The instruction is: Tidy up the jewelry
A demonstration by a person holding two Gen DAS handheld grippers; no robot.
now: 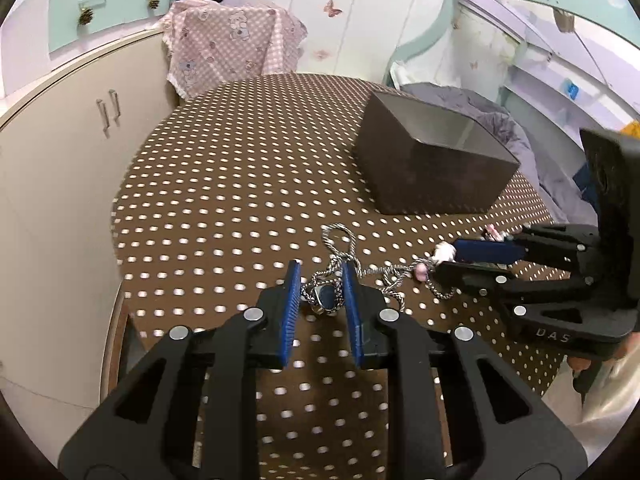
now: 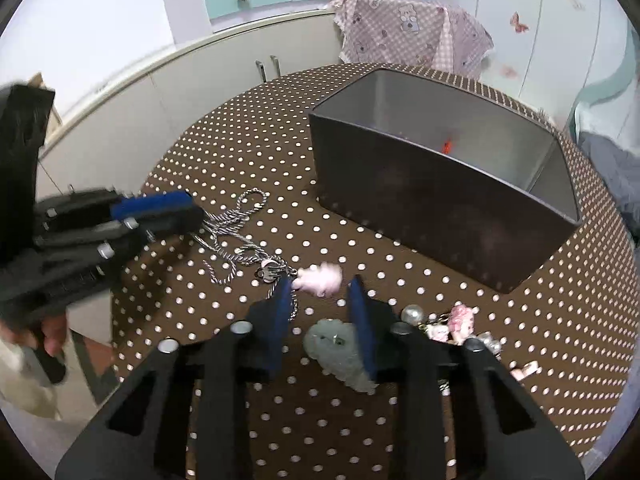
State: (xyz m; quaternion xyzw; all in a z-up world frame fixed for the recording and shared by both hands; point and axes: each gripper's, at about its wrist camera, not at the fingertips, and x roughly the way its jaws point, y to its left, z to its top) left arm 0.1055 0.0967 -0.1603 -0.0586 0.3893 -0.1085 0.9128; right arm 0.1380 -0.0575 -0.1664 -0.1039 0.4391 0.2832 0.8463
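Note:
A silver rope chain [image 1: 340, 240] with a dark blue pendant [image 1: 326, 298] lies on the polka-dot table [image 1: 224, 208]. My left gripper [image 1: 322, 280] is open, its jaws on either side of the pendant. In the right wrist view the chain [image 2: 236, 224] runs to a pink charm [image 2: 320, 278]. My right gripper [image 2: 320, 292] is open, just behind the pink charm and above a pale green jade piece [image 2: 340, 348]. It also shows in the left wrist view [image 1: 444, 258] at the chain's right end. A dark open box [image 2: 440, 184] stands behind, with something small and red inside.
More trinkets [image 2: 456, 322], a pearl and pink pieces, lie right of my right gripper. The box shows in the left wrist view [image 1: 432, 160] at the table's far right. A pink cloth-covered chair [image 1: 232, 44] and cream cabinets [image 1: 60, 152] stand beyond the table.

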